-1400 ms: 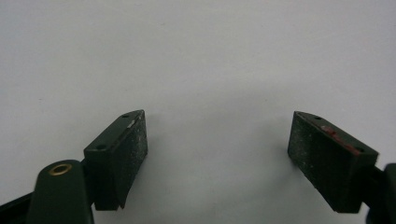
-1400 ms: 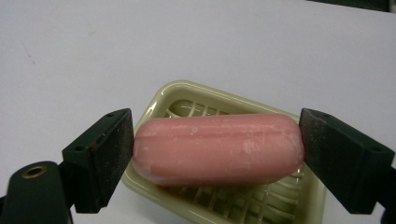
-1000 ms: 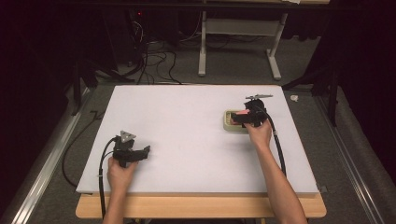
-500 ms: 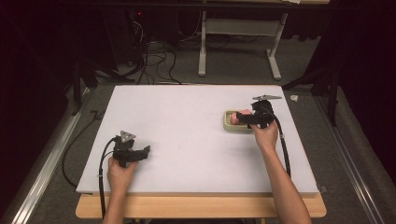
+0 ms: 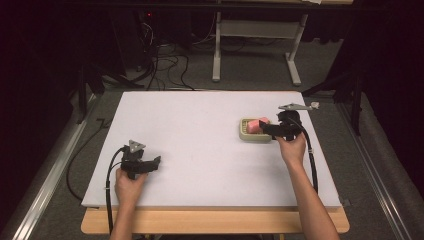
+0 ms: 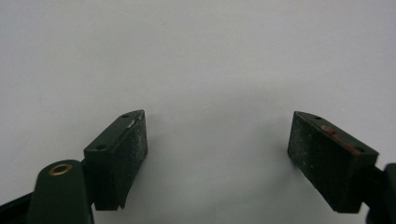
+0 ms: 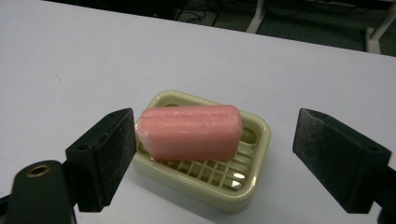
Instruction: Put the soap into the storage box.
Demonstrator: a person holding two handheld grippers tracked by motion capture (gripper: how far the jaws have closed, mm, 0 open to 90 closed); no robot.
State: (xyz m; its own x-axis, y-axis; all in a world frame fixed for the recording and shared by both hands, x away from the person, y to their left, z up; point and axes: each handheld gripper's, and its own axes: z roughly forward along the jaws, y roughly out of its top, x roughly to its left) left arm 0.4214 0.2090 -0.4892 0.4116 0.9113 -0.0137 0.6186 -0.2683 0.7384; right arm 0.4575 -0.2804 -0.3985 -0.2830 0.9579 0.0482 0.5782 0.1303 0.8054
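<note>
Nearest, the left tongs (image 5: 156, 162) rest spread over the bare white surface (image 5: 200, 150), pinching nothing. Farther off, the right tongs (image 7: 212, 158) stand spread around a pale-green slotted plastic soap dish (image 7: 247, 186), in which a pink rounded soap bar (image 7: 191, 132) lies.

Light falls from above onto my white table (image 5: 200, 130), which glows bright while the floor (image 5: 250, 70) beyond it sinks into near black. My left gripper (image 6: 217, 154) casts only a soft, faint shadow beneath itself. Ahead of my right gripper (image 7: 215, 158), the pink soap (image 7: 189, 132) looks sharp; the jaws nearest the camera blur slightly.
</note>
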